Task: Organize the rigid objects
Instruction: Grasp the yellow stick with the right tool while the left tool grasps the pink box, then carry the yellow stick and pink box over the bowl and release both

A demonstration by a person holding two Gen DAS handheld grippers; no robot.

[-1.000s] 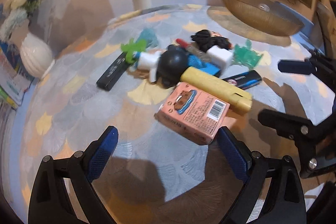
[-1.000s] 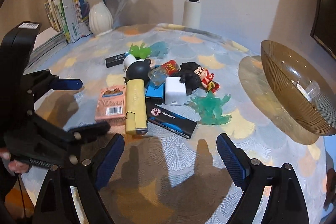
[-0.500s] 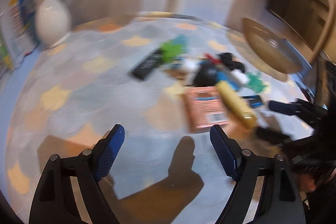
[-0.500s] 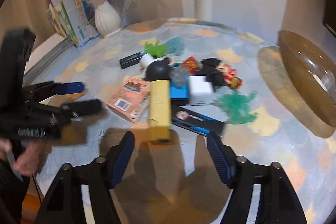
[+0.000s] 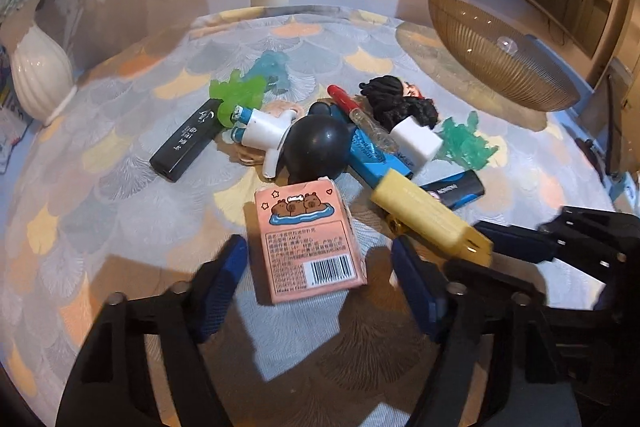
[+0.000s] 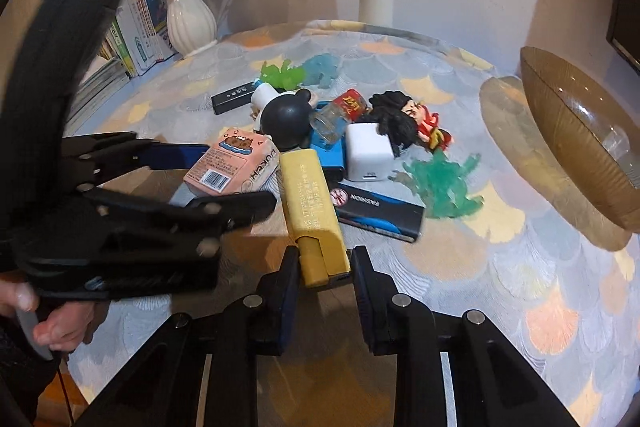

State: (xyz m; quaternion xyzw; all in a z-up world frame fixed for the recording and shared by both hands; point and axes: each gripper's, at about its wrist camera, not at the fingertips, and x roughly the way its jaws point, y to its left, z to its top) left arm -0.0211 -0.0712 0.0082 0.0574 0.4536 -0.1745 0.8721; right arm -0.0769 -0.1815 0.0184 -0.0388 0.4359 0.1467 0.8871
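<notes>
On the round table [image 6: 500,307] with its scallop-patterned cloth, my right gripper [image 6: 324,267] has just closed its blue-padded jaws onto the near end of the long yellow box-shaped lighter [image 6: 312,211], and the pads press its two sides. The lighter's far end lies against the round black ball-shaped toy [image 6: 286,117] in the heap. My left gripper [image 5: 316,267] has its jaws apart, though they have just been narrowing, and the pink card box printed with capybaras [image 5: 308,239] lies between them; I see a gap on each side, so the pads do not press it. The pink box sits just beside the yellow lighter. Behind them are a white cube charger [image 6: 368,153], a blue-and-black flat box [image 6: 380,213], a translucent green toy [image 6: 444,187] and a black slim lighter [image 5: 186,143]. The amber ribbed glass bowl [image 6: 580,147] stands well apart at the right edge, and a white ribbed vase [image 6: 191,21] at the back.
</notes>
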